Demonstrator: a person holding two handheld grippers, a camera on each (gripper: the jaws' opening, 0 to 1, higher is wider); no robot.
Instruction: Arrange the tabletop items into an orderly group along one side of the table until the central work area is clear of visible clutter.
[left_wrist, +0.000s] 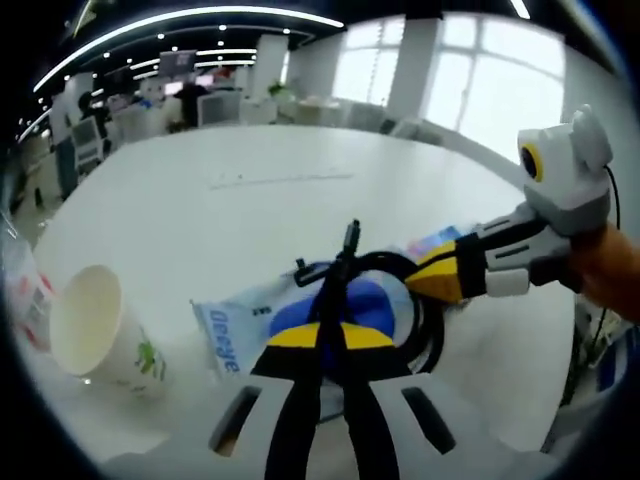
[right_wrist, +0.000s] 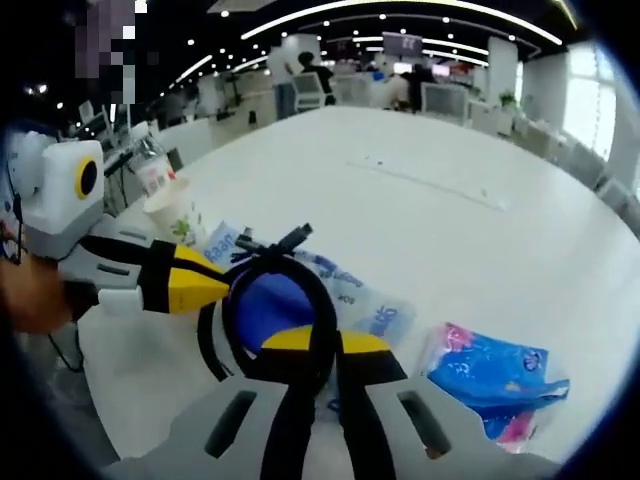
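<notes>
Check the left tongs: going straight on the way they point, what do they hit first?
Likely the coiled black cable lying on the blue-and-white pouch, right at the left tongs' tips. They may already touch it; depth is unclear.

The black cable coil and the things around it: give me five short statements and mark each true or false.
1. The black cable coil lies on top of a white-and-blue packet. True.
2. The paper cup stands upright. False: it lies tipped on its side, its open mouth showing in the left gripper view.
3. A blue and pink packet lies on the white table apart from the coil. True.
4. The far half of the table is covered with boxes. False: it looks bare.
5. The left gripper and right gripper both point at the coil. True.
</notes>
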